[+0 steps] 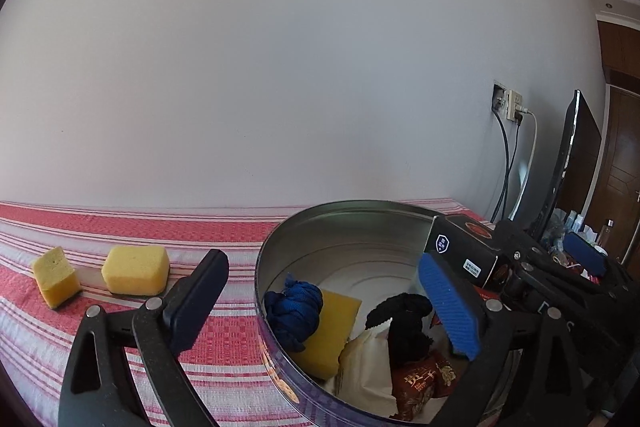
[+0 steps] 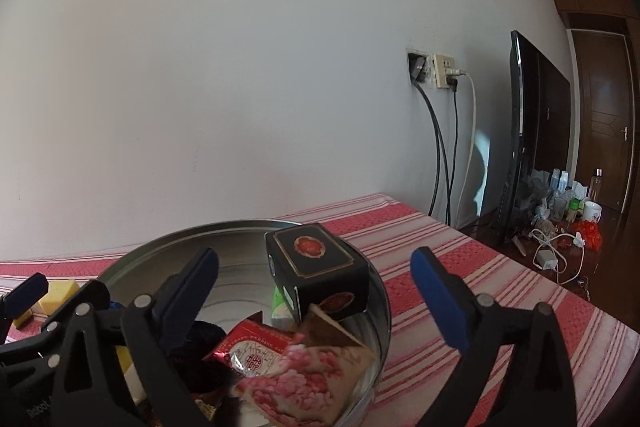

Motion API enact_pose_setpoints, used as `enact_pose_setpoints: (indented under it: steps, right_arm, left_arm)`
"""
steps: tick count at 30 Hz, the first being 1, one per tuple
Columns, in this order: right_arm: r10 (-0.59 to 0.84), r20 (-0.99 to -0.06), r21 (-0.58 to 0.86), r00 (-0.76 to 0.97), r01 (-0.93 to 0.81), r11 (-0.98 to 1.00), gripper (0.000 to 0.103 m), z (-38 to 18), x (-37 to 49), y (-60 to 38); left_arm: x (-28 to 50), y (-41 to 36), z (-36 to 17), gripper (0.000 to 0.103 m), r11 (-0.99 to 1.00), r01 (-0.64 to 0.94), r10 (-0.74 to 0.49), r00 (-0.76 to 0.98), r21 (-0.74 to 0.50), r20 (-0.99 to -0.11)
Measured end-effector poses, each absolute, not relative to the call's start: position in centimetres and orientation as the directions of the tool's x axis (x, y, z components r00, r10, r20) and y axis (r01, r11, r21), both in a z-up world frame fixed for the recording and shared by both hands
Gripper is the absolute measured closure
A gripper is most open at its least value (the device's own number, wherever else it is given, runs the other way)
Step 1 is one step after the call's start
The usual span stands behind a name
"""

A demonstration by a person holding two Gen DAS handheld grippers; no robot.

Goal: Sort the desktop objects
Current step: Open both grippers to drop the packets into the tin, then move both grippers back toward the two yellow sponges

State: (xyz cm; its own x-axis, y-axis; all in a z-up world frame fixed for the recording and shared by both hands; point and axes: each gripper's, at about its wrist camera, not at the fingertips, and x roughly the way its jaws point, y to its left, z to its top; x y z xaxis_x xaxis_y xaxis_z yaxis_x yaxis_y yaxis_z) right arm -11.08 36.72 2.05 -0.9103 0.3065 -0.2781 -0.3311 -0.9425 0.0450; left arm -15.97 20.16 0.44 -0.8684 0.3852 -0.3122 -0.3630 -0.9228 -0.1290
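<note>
A round metal tin (image 1: 340, 223) stands on the red striped cloth. It holds a blue cloth bundle (image 1: 294, 307), a yellow sponge (image 1: 332, 331), a black cloth (image 1: 404, 323), snack packets (image 1: 420, 383) and a black box (image 1: 460, 251). My left gripper (image 1: 322, 257) is open, one finger outside the tin's left wall and the other over its contents. Two yellow sponges (image 1: 136, 269) (image 1: 56, 277) lie on the cloth to the left. My right gripper (image 2: 314, 255) is open over the tin (image 2: 384, 307). The black box (image 2: 316, 263) stands between its fingers, untouched, above a red packet (image 2: 252, 347) and a pink floral packet (image 2: 304, 383).
A white wall runs close behind the table. To the right are a wall socket with hanging cables (image 2: 440, 71), a dark flat screen (image 2: 520, 131), and a low surface with bottles, a mug and a charger (image 2: 560, 211). The striped cloth (image 2: 460, 259) ends at the table's right edge.
</note>
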Motion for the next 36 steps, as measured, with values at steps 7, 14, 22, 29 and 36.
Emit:
enact_pose_setpoints:
  steps: [7, 14, 22, 29, 36]
  right_arm:
    - [0.311, -0.258, 0.016, -0.915, -0.326, -0.945, 0.001, 2.4, -11.1, 36.3]
    - [0.319, -0.272, 0.033, -0.908, -0.339, -0.940, 0.001, 2.2, -11.1, 36.8]
    - [0.335, -0.272, 0.030, -0.902, -0.356, -0.934, 0.001, 2.2, -10.9, 37.0]
    - [0.354, -0.264, 0.024, -0.897, -0.373, -0.928, 0.001, 2.2, -10.4, 36.7]
    - [0.390, -0.255, 0.043, -0.885, -0.413, -0.909, 0.001, 2.2, -9.2, 36.8]
  left_arm:
    - [-16.1, 20.0, 0.2, 0.001, -0.933, -0.324, 0.359, -0.876, -0.158, -0.322]
    - [-16.7, 19.3, -0.2, 0.001, -0.938, -0.289, 0.340, -0.866, -0.190, -0.366]
    - [-16.7, 17.6, -0.4, 0.001, -0.947, -0.219, 0.298, -0.873, -0.235, -0.385]
    - [-16.6, 17.3, -0.3, 0.001, -0.955, -0.186, 0.267, -0.882, -0.233, -0.388]
    - [-16.2, 17.5, -0.1, 0.001, -0.964, -0.178, 0.241, -0.900, -0.199, -0.364]
